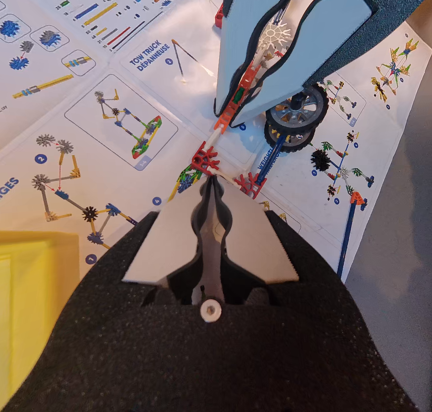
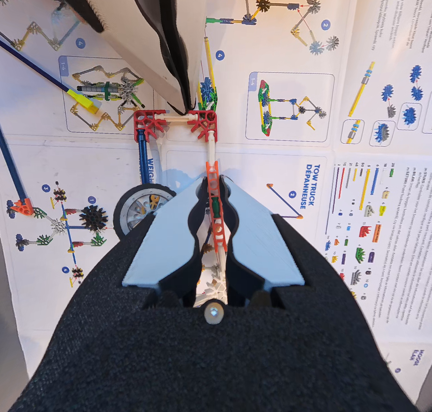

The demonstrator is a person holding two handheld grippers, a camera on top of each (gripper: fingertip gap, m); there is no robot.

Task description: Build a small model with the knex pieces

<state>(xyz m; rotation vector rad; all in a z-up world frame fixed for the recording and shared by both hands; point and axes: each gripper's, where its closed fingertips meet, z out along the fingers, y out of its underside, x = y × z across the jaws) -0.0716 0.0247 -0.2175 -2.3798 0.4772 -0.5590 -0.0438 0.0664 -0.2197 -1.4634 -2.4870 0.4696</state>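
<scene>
A toy rod-and-connector frame lies on a printed instruction sheet (image 2: 292,167). My right gripper (image 2: 212,178) is shut on an orange connector (image 2: 214,188) with a short green rod (image 2: 216,206) clipped in it; a white snowflake connector (image 2: 214,281) sits deeper between the fingers. A white rod (image 2: 211,148) joins the orange piece to a red corner connector (image 2: 205,125). A short white rod (image 2: 175,117) links that to a second red connector (image 2: 147,125). My left gripper (image 1: 212,178) is shut, with its tips resting on the short white rod (image 1: 224,178) beside the red connector (image 1: 204,160).
Two stacked wheels (image 1: 297,113) sit beside the right gripper, and a blue rod (image 1: 271,160) runs to the second red connector. An orange connector on a long blue rod (image 1: 356,197) lies at the sheet's right. A yellow box (image 1: 35,284) stands at lower left. Grey table (image 1: 397,237) borders the sheet. The grippers' ends are close to 6 centimeters from one another.
</scene>
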